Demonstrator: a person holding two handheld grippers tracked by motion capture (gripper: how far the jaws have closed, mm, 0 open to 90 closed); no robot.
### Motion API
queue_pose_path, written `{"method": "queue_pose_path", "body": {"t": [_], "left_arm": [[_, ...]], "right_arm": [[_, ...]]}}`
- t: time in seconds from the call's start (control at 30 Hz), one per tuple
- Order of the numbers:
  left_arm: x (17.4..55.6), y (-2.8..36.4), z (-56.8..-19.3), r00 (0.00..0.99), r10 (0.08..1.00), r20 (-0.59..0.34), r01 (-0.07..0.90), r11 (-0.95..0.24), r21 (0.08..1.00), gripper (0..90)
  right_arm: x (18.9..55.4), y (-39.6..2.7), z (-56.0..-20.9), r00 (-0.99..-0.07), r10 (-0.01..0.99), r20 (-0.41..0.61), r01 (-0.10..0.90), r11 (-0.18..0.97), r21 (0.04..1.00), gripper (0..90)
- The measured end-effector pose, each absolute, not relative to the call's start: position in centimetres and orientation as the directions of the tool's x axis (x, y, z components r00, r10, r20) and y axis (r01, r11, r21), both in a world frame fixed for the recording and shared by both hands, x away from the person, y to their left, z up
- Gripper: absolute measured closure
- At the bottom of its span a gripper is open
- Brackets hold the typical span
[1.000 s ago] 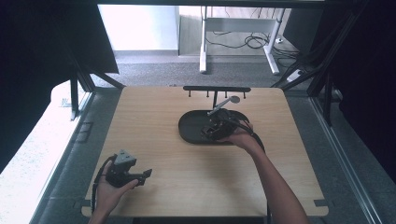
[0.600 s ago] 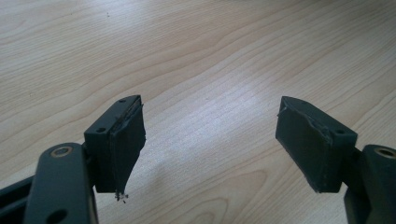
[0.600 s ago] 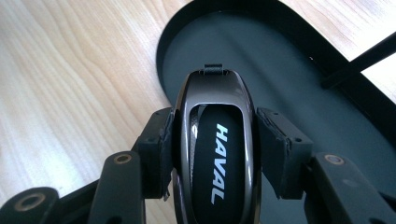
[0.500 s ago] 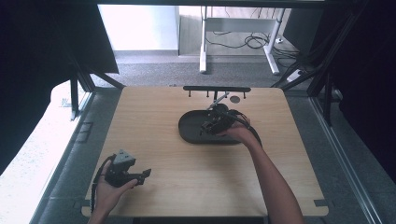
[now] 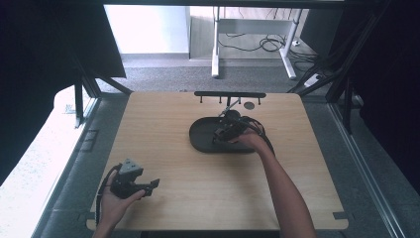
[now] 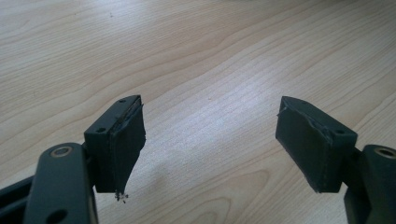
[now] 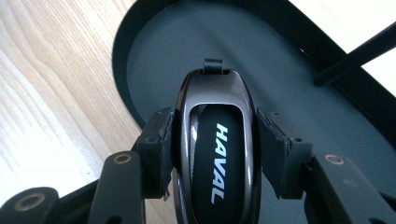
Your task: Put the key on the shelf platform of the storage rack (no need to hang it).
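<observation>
From above, the right gripper (image 5: pixel 229 130) is hovering over the dark tray (image 5: pixel 200 141). The left gripper (image 6: pixel 210 140) is idling, jaws wide, empty. Close up, the right gripper is clamping a car key (image 7: pixel 215 154) above the tray; lowering and releasing likely comes next.

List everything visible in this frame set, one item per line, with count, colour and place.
Car key fob: one, glossy black with white HAVAL lettering, clamped between the right gripper's fingers above the tray.
Tray: one, black oval, centre-right of the table.
Rack: one, black bar with small hooks, at the table's far edge.
Table: one, light wood.
Right gripper: one, black, shut on the fob over the tray.
Left gripper: one, black, open, near the table's near left corner.
</observation>
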State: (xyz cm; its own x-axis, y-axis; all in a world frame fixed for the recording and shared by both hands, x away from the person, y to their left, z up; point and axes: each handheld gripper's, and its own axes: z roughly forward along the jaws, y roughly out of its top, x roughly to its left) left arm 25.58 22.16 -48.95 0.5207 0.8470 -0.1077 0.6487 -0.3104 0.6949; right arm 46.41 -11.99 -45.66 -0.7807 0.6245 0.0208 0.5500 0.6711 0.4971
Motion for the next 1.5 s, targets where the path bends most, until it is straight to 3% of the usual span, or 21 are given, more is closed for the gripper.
{"method": "queue_pose_path", "body": {"t": [1.03,1.5], "left_arm": [[25.6,21.9,-49.1,0.528,0.843,-0.102,0.648,-0.322,0.69,24.1],[25.6,21.7,-49.2,0.533,0.84,-0.099,0.648,-0.33,0.687,24.1]], "right_arm": [[48.6,-13.8,-50.3,-0.755,0.655,-0.021,0.601,0.704,0.378,48.7],[47.0,-14.3,-48.5,-0.736,0.676,-0.038,0.585,0.663,0.468,41.0]]}}
